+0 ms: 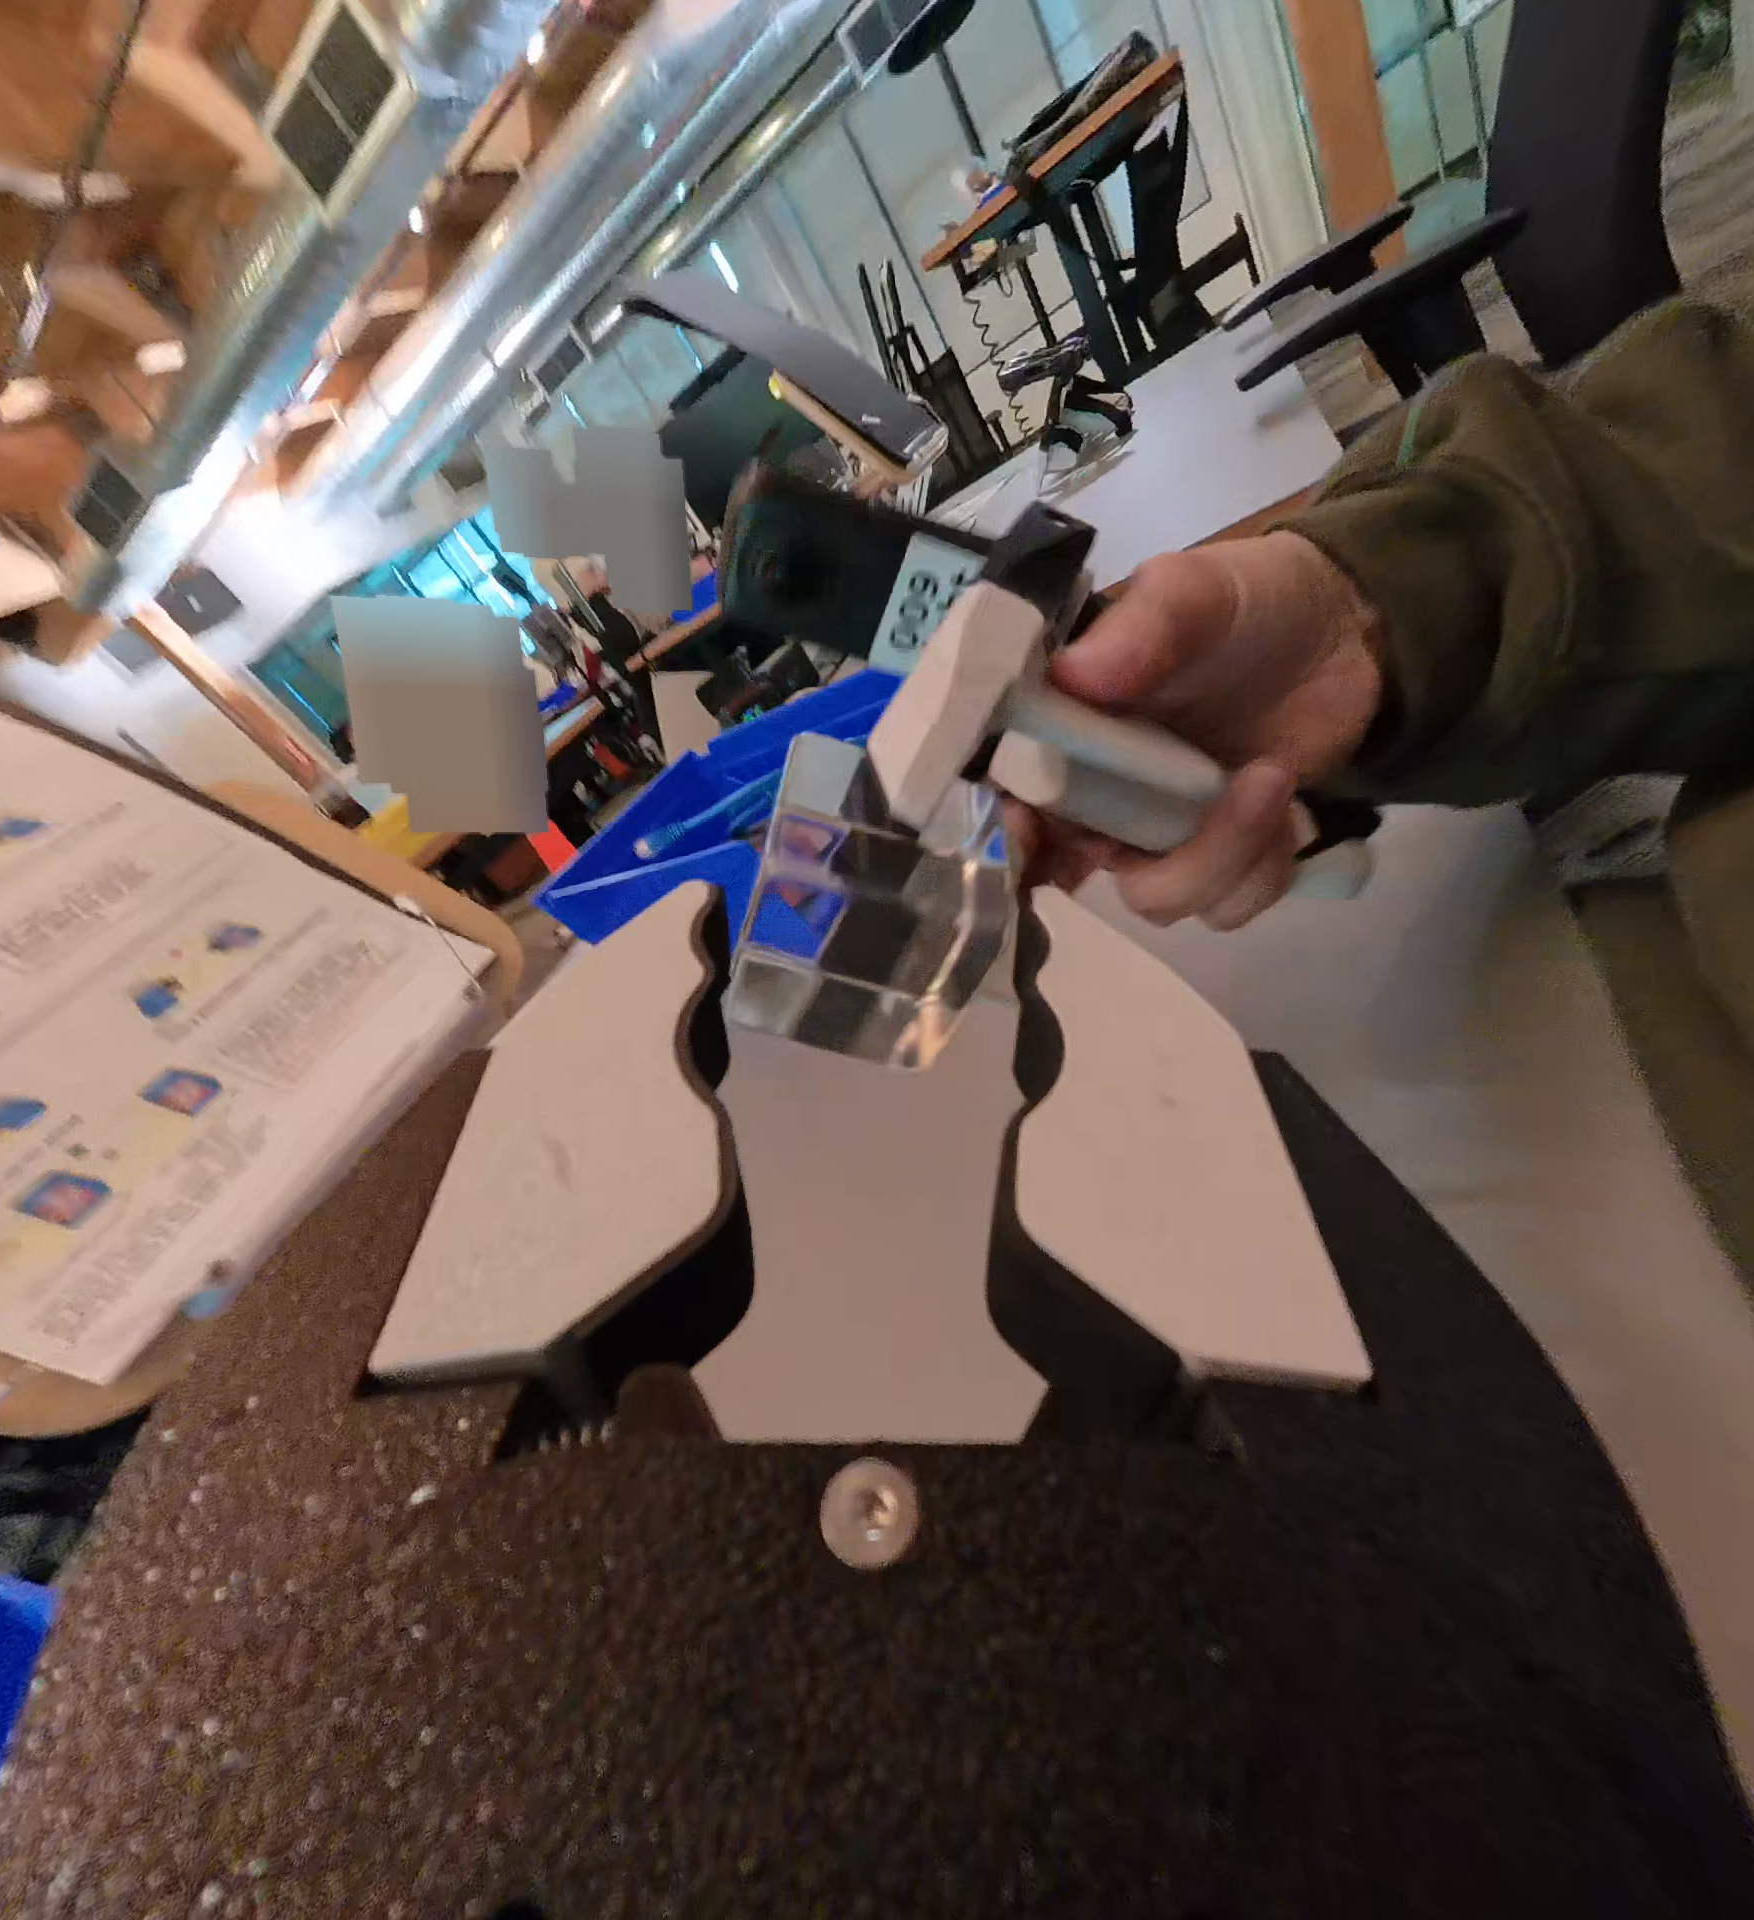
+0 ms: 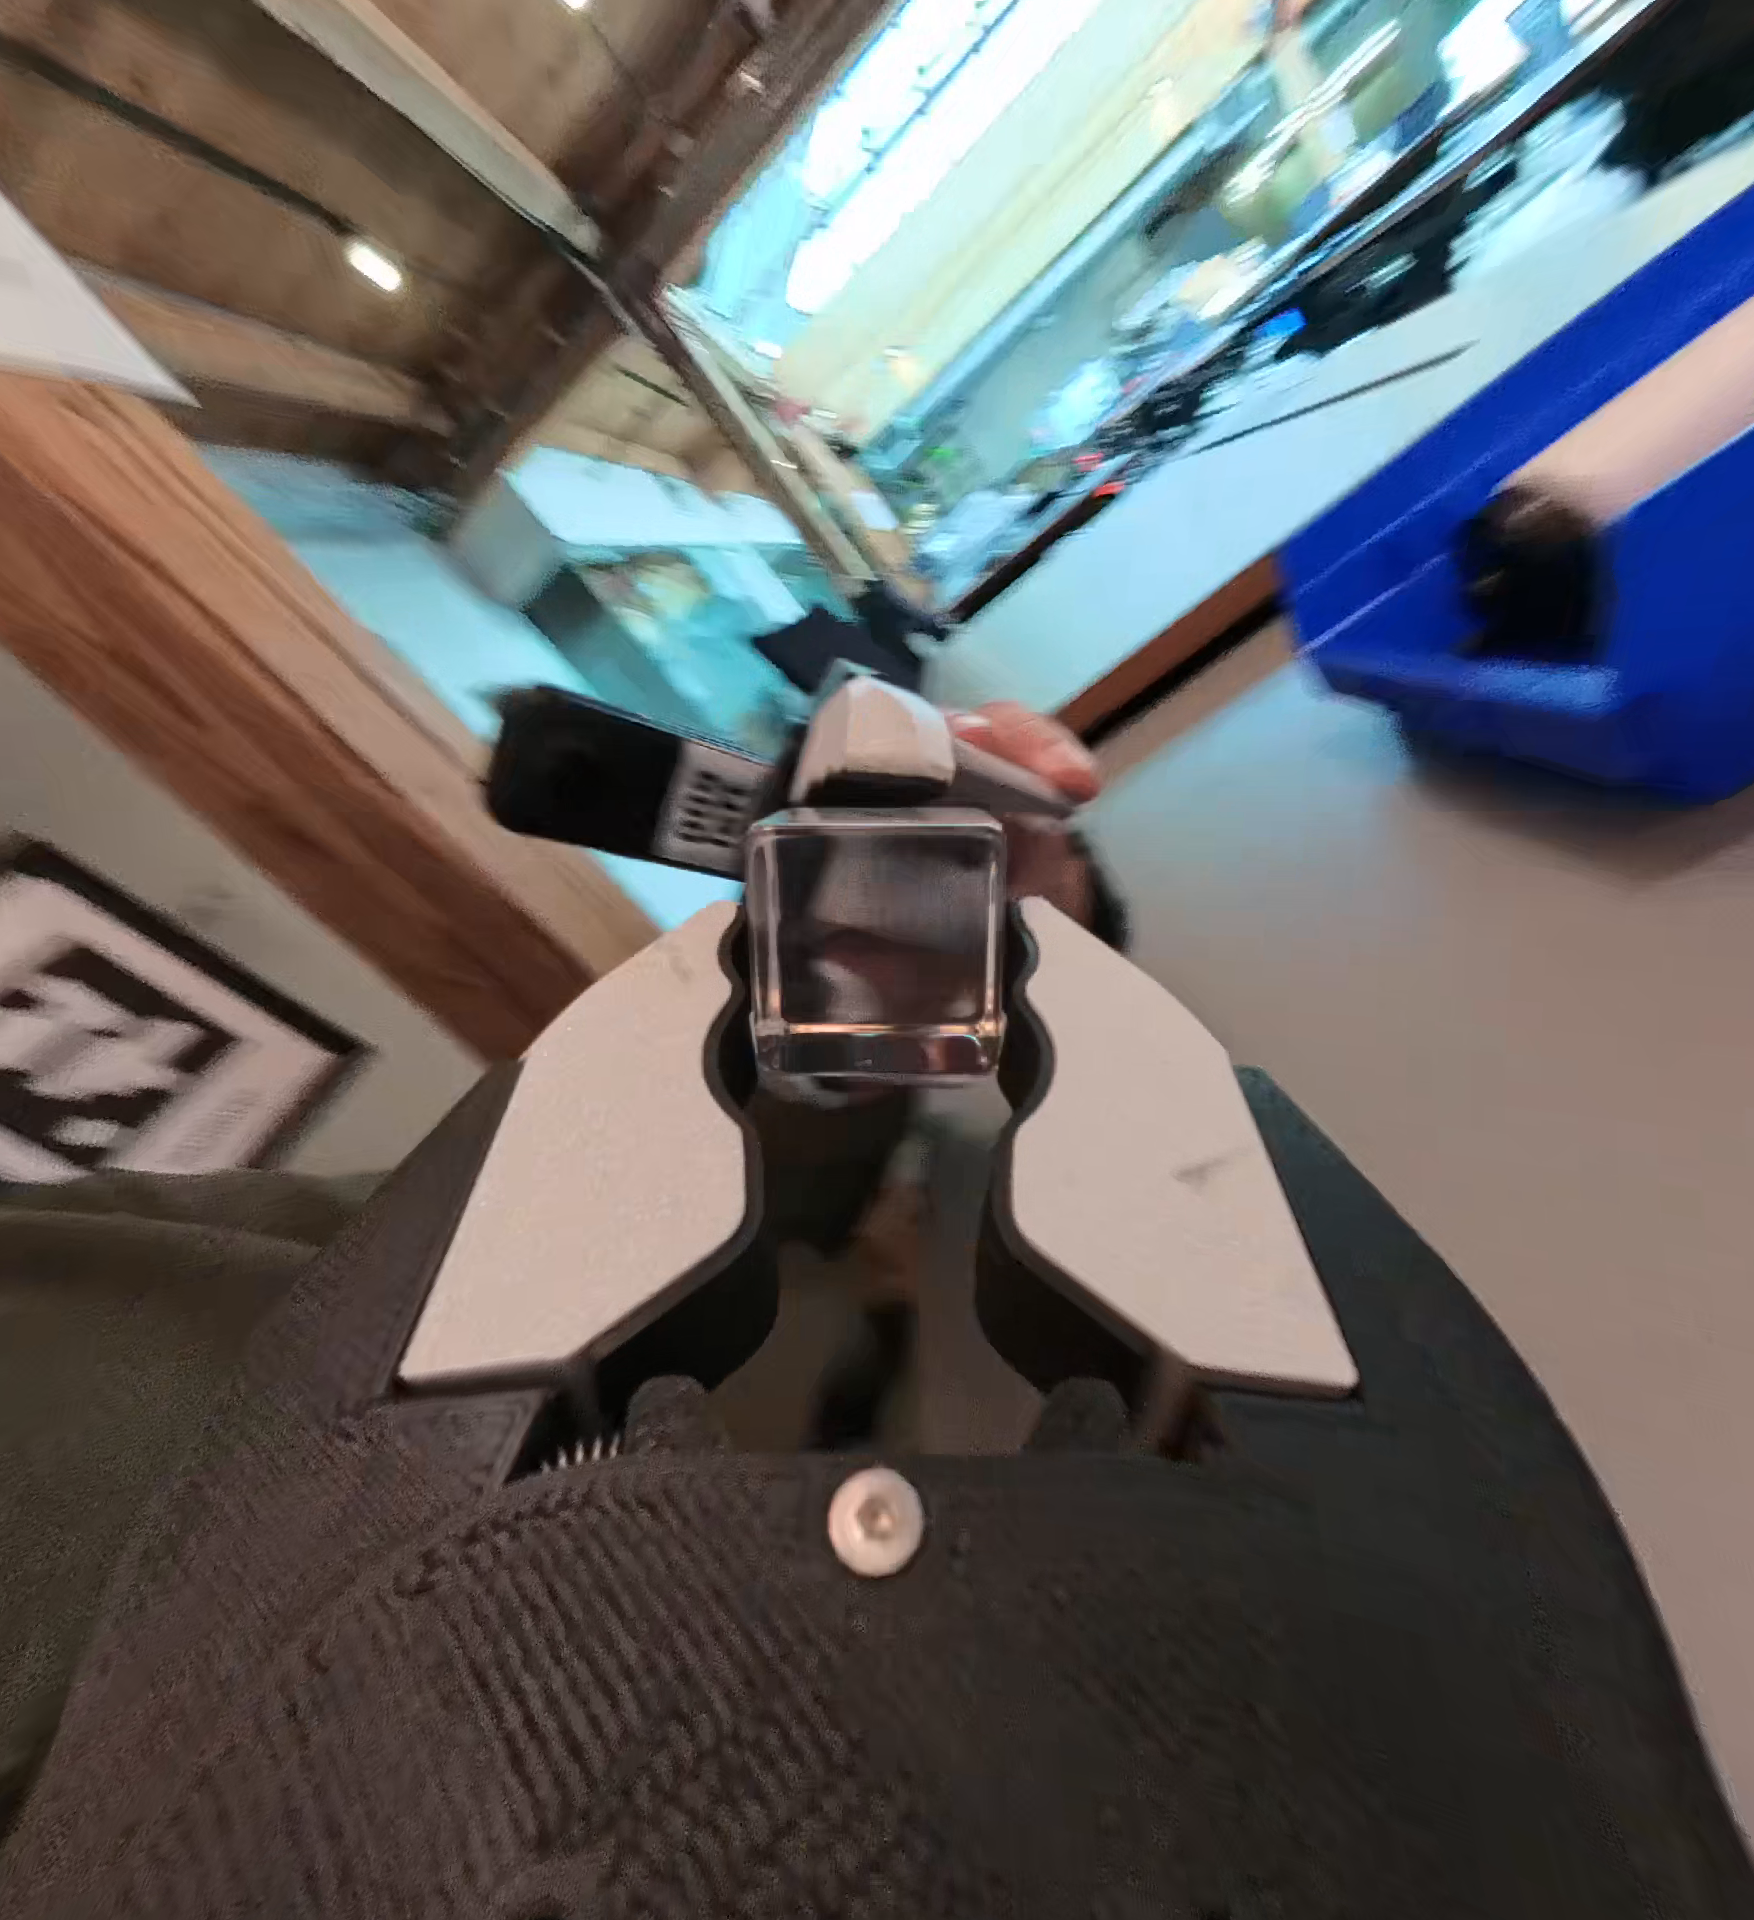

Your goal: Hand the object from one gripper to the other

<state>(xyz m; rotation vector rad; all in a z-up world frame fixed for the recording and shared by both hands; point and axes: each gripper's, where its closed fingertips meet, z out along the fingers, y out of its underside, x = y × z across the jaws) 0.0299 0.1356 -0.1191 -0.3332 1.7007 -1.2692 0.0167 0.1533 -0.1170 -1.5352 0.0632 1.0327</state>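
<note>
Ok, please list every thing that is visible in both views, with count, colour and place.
cube: one, clear, between both claws' fingers
bins: at least two, blue, behind cube and lower left
sheet: one, white, left
marker: one, black-white, left, right wrist view
table: one, grey, underneath
chair: one, black, upper right
hand: one, gripping right claw
sleeve: one, olive, right
left claw: one, grey-black, around cube
right claw: one, grey-black, shut on cube

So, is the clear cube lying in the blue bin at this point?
No, the clear cube sits up between the fingertips of the right gripper, while the blue bin stands apart on the table behind.
</note>
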